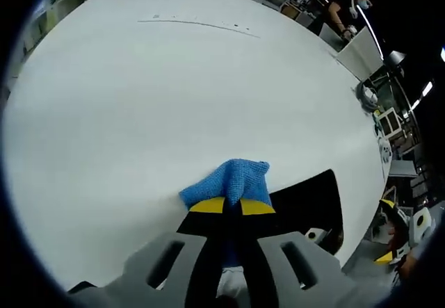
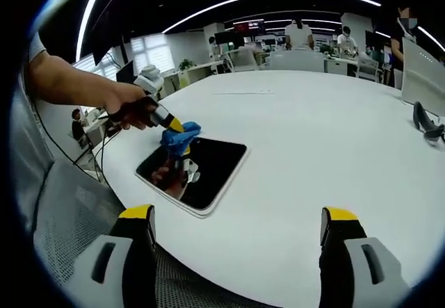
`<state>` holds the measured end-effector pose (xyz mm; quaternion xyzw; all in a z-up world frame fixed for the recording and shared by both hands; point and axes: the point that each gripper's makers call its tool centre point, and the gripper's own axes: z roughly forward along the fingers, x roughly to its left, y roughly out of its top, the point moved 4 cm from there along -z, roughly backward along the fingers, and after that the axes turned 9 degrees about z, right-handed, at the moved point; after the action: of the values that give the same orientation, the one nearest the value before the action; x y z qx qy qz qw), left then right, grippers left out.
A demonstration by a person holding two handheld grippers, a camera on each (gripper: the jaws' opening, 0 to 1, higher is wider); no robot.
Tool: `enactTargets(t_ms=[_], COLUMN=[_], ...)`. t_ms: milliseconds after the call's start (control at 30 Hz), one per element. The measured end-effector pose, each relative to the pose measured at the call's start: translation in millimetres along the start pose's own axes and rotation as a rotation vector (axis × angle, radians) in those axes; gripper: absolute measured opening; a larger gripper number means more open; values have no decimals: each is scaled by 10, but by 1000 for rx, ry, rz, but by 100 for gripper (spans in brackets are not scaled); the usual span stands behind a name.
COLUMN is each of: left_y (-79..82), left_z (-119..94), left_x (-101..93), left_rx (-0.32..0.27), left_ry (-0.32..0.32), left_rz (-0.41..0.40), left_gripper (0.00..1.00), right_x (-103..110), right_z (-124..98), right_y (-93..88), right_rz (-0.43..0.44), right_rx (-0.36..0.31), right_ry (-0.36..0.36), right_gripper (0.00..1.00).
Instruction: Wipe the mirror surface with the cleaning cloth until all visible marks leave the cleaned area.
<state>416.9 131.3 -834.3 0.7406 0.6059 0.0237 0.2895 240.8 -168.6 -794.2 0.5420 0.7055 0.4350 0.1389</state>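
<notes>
Right gripper view: the left gripper (image 2: 170, 124), jaws clamped on the blue cloth (image 2: 180, 138), presses it to the mirror's (image 2: 208, 169) far corner. The mirror's length runs away from the cloth. The right gripper (image 2: 236, 228) hangs wide open and empty, well short of the mirror.

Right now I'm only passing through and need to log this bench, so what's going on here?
A person is cleaning a mirror that lies flat near the edge of a white table. The left gripper is shut on a blue cloth, pressing it at the mirror's far edge. The right gripper hangs open in front of the table, holding nothing. Whether marks remain on the glass is hard to tell.
</notes>
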Motion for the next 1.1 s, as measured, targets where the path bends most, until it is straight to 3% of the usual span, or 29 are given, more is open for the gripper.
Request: enactTargets(t_ms=[100, 167, 333, 467, 667, 867, 1100], left_y=[63, 62, 74, -5, -118, -210, -356], left_z=[-95, -187, -459, -676, -936, -959, -757], left_x=[-3, -30, 101, 282, 580, 734, 693], left_rx=[-19, -11, -38, -28, -27, -25, -14], left_ry=[-22, -53, -58, -41, 15, 52, 63], left_rz=[-28, 10, 2, 47, 24, -8, -36], left_gripper=[3, 4, 4, 4, 4, 4, 6], right_x=[-7, 0, -1, -3, 14, 17, 4], right_z=[2, -5, 3, -2, -4, -8, -9], right_y=[0, 5, -3, 6, 21, 30, 18], right_rz=[1, 2, -2, 3, -8, -10, -27], right_rx=[0, 0, 3, -5, -16, -21, -16], right_ry=[-3, -5, 0, -2, 10, 12, 8], right_gripper=[98, 98, 97, 97, 96, 96, 96])
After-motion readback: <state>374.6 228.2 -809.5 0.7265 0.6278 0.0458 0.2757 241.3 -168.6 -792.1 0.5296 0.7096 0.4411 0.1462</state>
